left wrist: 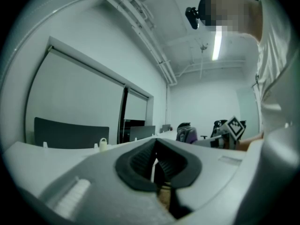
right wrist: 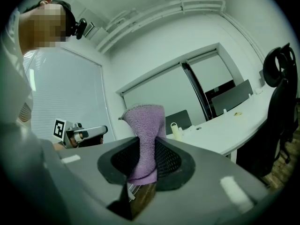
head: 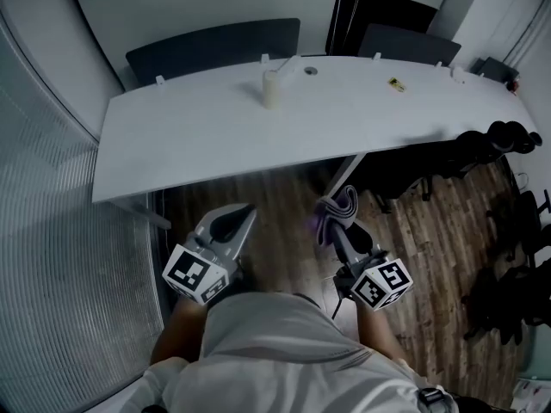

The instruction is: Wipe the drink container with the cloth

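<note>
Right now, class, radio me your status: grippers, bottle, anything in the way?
Left gripper shut, empty. Right gripper shut on cloth. Bottle upright on table, untouched, ahead of both. Nothing seen in the way.

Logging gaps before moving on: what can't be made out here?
The drink container: too small in every view to tell cap or dirt.
The small yellow item on the table: head view, too small to identify.
The cloth: bunched in the right gripper, full shape hidden.
</note>
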Available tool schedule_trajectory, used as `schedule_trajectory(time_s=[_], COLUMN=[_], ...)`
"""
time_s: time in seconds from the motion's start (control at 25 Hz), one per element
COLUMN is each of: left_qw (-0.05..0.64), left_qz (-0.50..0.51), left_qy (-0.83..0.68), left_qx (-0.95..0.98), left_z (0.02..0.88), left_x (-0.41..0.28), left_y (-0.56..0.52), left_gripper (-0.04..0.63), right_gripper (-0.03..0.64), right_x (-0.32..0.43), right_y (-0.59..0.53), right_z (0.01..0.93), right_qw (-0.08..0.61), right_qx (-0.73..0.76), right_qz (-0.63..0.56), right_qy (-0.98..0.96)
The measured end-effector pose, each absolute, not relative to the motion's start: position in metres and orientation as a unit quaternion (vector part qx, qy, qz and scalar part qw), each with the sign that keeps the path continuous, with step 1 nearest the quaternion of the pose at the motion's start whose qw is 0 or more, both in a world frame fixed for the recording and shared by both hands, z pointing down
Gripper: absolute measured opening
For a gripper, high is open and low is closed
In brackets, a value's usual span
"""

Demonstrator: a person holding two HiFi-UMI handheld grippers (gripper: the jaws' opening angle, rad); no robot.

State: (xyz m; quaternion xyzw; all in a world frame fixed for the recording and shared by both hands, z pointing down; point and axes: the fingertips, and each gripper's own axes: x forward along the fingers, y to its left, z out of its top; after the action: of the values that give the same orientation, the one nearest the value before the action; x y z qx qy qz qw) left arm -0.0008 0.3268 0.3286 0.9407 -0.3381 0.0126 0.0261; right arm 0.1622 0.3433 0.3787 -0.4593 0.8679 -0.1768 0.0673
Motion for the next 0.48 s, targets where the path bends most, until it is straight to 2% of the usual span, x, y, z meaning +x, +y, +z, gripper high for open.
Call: schedule_trajectory(time_s=[0.2, 0.48], left_qw=[0.03, 0.027], left_qz=[0.013, 0.002], left_qy=[-0.331, -0.317], left_qx=[0.943, 0.948], left_z=[0.337, 0.329], left_x=[-0.003, -0.037], left_y=[0.293, 0.224], left_gripper=[0.003, 0.003], right_gripper=[0.092, 0.092], right_x=[0.171, 0.127], right_y=[0.314, 0.248], right_z=[0.386, 0.378], right_qw=[0.068, 0.061], right_qx=[-0.483, -0.486], right_qz=[-0.179, -0.175], right_qy=[0.855, 0.854])
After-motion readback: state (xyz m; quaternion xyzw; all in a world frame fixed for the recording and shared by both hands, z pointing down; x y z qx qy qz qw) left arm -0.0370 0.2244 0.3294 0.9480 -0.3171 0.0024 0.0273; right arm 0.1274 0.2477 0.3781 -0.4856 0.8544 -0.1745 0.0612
